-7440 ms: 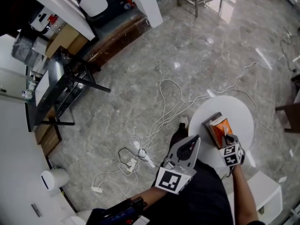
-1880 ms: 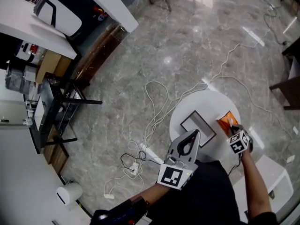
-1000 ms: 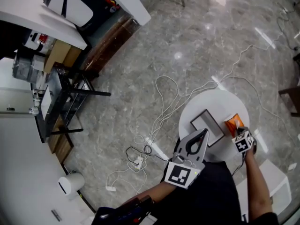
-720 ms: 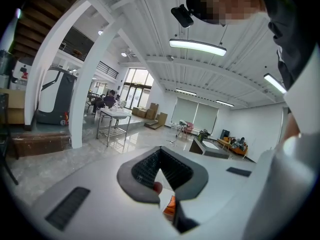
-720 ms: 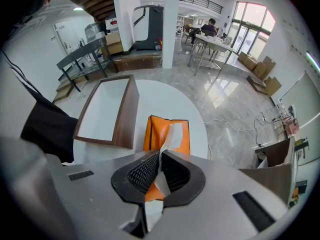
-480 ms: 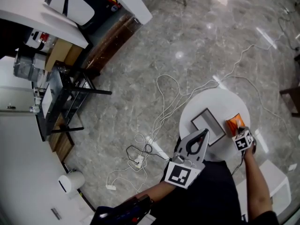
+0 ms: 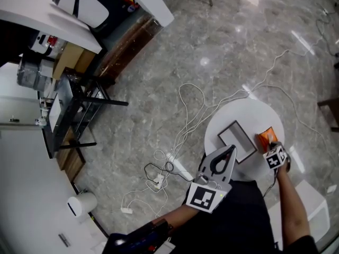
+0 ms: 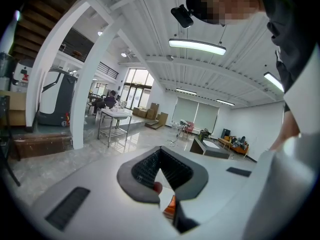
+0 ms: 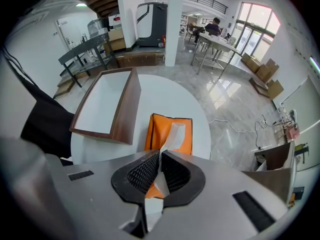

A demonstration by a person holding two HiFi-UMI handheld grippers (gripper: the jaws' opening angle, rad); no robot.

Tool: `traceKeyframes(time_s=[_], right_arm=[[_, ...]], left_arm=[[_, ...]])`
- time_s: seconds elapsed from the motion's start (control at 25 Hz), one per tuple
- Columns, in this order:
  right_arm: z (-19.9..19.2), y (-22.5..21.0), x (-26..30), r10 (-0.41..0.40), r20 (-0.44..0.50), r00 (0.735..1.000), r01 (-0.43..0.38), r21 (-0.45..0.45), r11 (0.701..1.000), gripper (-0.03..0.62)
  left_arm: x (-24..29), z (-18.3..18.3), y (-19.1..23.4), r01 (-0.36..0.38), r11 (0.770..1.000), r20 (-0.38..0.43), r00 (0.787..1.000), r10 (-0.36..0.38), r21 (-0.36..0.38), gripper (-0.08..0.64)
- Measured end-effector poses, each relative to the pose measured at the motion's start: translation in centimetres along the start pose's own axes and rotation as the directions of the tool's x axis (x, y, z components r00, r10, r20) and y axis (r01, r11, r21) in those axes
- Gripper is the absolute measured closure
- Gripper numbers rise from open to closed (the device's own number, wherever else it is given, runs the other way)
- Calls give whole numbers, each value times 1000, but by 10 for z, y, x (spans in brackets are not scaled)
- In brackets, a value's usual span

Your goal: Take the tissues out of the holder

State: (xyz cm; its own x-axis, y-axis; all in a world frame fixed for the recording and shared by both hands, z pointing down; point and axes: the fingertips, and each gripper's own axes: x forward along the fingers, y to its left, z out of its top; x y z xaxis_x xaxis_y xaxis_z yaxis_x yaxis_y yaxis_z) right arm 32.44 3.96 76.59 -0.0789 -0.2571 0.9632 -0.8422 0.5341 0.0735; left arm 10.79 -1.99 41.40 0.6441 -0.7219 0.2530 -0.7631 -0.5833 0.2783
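On the round white table point(image 7: 254, 115) a wooden holder point(image 7: 237, 139) lies on its side with its white inside bare. Just right of it lies the orange tissue pack point(image 7: 265, 138). My right gripper point(image 7: 271, 148) hovers over the pack's near end. In the right gripper view the gripper point(image 9: 160, 156) is shut on a white tissue sheet point(image 9: 173, 133) that rises from the slot of the pack point(image 9: 156, 131), with the holder point(image 9: 107, 109) to the left. My left gripper point(image 7: 231, 148) hangs at the table's near edge, tilted upward, shut point(image 8: 160, 151) with nothing in it.
White cables point(image 7: 185, 115) loop over the grey stone floor left of the table, ending at a power strip point(image 7: 158, 181). A black-framed cart point(image 7: 74, 110) stands far left. A white block point(image 7: 310, 200) sits beside my right arm. A metal table point(image 9: 215, 46) stands far back.
The orange pack, once inside the holder, now lies on the table to its right and the holder lies tipped over. Over the last second both grippers stay nearly still.
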Motion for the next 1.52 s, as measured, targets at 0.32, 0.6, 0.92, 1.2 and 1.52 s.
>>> traceKeyframes(time_s=[0.32, 0.6, 0.92, 1.2, 1.52], right_arm=[[-3, -2, 0, -2, -7, 1000, 2, -13, 1000, 574], [1, -3, 3, 1, 11, 1000, -1, -14, 1000, 574], [6, -5, 1, -7, 26, 1000, 7, -16, 1000, 571], [2, -7, 2, -6, 18, 1000, 5, 19, 1000, 541], [0, -7, -4, -12, 27, 1000, 11, 28, 1000, 505]], left_arm=[[-9, 3, -4, -1, 1000, 9, 1000, 1, 31, 561], [-10, -1, -3, -6, 1000, 15, 1000, 6, 17, 561], [-13, -5, -1, -8, 1000, 5, 1000, 8, 4, 561], [-11, -5, -4, -5, 1000, 7, 1000, 5, -17, 561], [-16, -9, 0, -11, 1000, 15, 1000, 11, -26, 560]])
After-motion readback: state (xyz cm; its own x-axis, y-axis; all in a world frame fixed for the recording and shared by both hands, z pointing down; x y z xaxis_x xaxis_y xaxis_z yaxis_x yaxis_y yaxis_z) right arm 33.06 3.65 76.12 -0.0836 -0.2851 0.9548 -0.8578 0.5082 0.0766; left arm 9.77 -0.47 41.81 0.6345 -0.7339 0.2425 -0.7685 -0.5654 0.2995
